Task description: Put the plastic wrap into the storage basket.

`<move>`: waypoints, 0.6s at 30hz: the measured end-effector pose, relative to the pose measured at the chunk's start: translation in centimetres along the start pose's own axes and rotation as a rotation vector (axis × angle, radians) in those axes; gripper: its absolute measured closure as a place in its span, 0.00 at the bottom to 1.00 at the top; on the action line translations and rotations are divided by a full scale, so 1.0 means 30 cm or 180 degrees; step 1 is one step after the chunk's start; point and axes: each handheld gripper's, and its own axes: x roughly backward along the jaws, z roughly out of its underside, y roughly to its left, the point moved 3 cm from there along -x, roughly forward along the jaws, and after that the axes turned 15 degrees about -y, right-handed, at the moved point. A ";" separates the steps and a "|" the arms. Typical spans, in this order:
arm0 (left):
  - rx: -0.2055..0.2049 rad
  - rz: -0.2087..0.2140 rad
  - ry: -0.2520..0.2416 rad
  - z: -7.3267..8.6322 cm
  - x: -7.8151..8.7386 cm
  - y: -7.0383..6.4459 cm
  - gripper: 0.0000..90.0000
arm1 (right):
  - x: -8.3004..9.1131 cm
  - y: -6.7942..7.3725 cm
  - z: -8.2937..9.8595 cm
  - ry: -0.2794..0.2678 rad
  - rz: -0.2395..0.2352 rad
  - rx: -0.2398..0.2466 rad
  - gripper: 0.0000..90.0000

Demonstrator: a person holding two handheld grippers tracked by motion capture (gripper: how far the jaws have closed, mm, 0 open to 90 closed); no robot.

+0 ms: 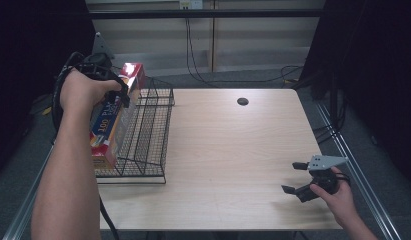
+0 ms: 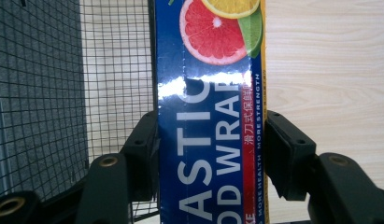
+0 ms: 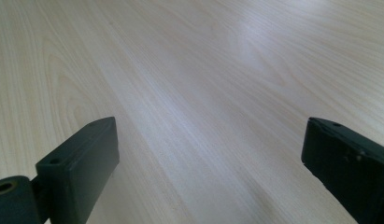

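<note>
Two tools: left tool point(image 2: 210, 140) grips wrap box point(image 2: 210, 116) (over basket point(image 1: 148, 135)), right tool point(image 1: 297, 177) wide open

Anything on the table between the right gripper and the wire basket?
No. In the high view, the stretch from the right gripper to the wire basket is bare wooden table. The dark round hole sits farther back, off that line.

Pale wood table point(image 1: 228, 150) on grey carpet floor point(image 1: 228, 77), beige wall panels point(image 1: 258, 40) behind w/ cables, dark sides
</note>
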 end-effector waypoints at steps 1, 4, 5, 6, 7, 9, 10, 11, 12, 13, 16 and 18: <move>0.0000 0.0000 0.0000 0.000 0.000 0.000 0.49 | 0.000 0.000 0.000 0.0000 0.0000 0.0000 0.05; 0.0011 -0.0025 -0.0008 -0.007 0.001 0.019 0.49 | 0.000 -0.002 0.000 -0.0013 -0.0002 -0.0010 0.05; 0.0025 -0.0037 -0.0013 -0.008 -0.001 0.023 0.49 | 0.000 -0.002 0.000 -0.0014 -0.0003 -0.0015 0.05; 0.0014 -0.0043 -0.0012 -0.009 -0.003 0.028 0.49 | 0.000 -0.002 0.001 -0.0016 -0.0003 -0.0021 0.05; 0.0034 -0.0045 -0.0013 -0.010 -0.006 0.034 0.49 | 0.000 -0.002 0.001 -0.0016 -0.0002 -0.0020 0.05; 0.0056 -0.0075 -0.0019 -0.009 -0.015 0.042 0.49 | -0.001 -0.002 0.001 -0.0014 0.0000 -0.0015 0.05; 0.0056 -0.0075 -0.0019 -0.009 -0.015 0.042 0.49 | -0.001 -0.002 0.001 -0.0014 0.0000 -0.0015 0.05; 0.0062 -0.0077 -0.0014 -0.009 -0.021 0.048 0.49 | 0.000 -0.003 0.001 -0.0007 0.0009 -0.0014 0.05; 0.0071 -0.0076 0.0006 -0.008 -0.029 0.056 0.49 | 0.000 -0.004 0.001 -0.0003 0.0023 -0.0007 0.05; 0.0071 -0.0076 0.0006 -0.008 -0.029 0.056 0.49 | 0.000 -0.004 0.001 -0.0003 0.0023 -0.0007 0.05; 0.0123 -0.0102 0.0030 -0.002 -0.051 0.069 0.49 | -0.003 -0.005 0.004 -0.0003 0.0013 -0.0007 0.05; 0.0148 -0.0109 0.0036 0.001 -0.060 0.077 0.49 | -0.004 -0.006 0.004 -0.0001 0.0007 -0.0012 0.05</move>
